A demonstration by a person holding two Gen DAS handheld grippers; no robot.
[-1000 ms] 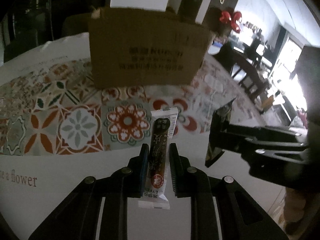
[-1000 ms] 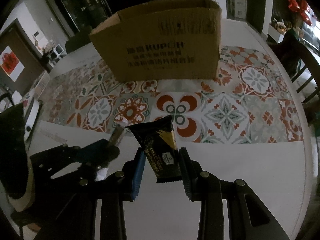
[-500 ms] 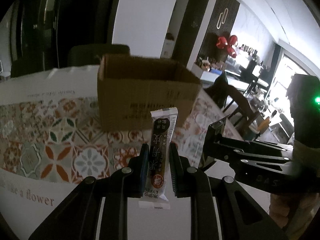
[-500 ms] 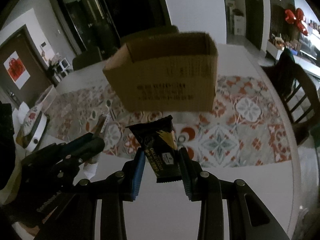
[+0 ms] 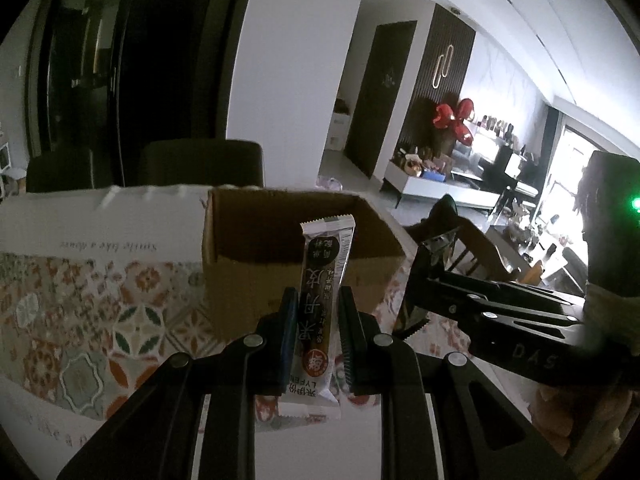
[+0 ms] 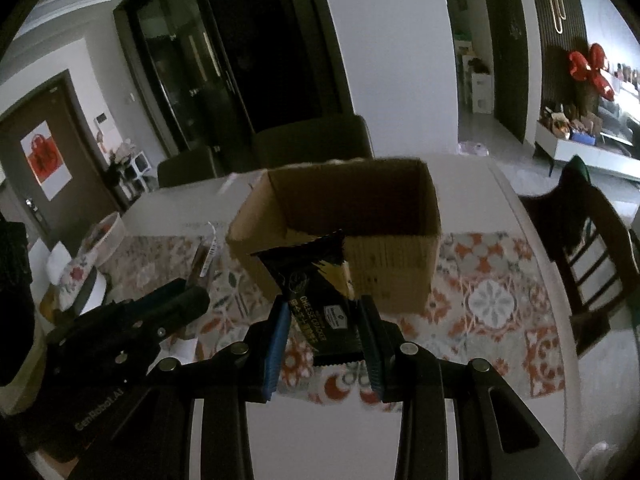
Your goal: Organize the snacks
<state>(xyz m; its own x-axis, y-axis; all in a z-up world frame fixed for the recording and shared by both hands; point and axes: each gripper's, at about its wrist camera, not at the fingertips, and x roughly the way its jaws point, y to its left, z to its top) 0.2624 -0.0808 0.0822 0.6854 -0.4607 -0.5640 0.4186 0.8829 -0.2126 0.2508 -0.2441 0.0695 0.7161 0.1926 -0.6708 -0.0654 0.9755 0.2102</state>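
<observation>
My left gripper is shut on a long brown-and-white snack bar, held upright in the air in front of an open cardboard box. My right gripper is shut on a black cheese cracker packet, also held in the air just before the same box. The right gripper also shows at the right of the left wrist view, and the left gripper at the left of the right wrist view. The box's inside is dark; I cannot tell its contents.
The box stands on a table with a patterned tile cloth. Dark chairs stand behind the table and a wooden chair at its right. A round floral container sits at the table's left.
Both grippers have risen with their snacks, from near the tabletop to about the level of the box's rim, so the box's open top now shows.
</observation>
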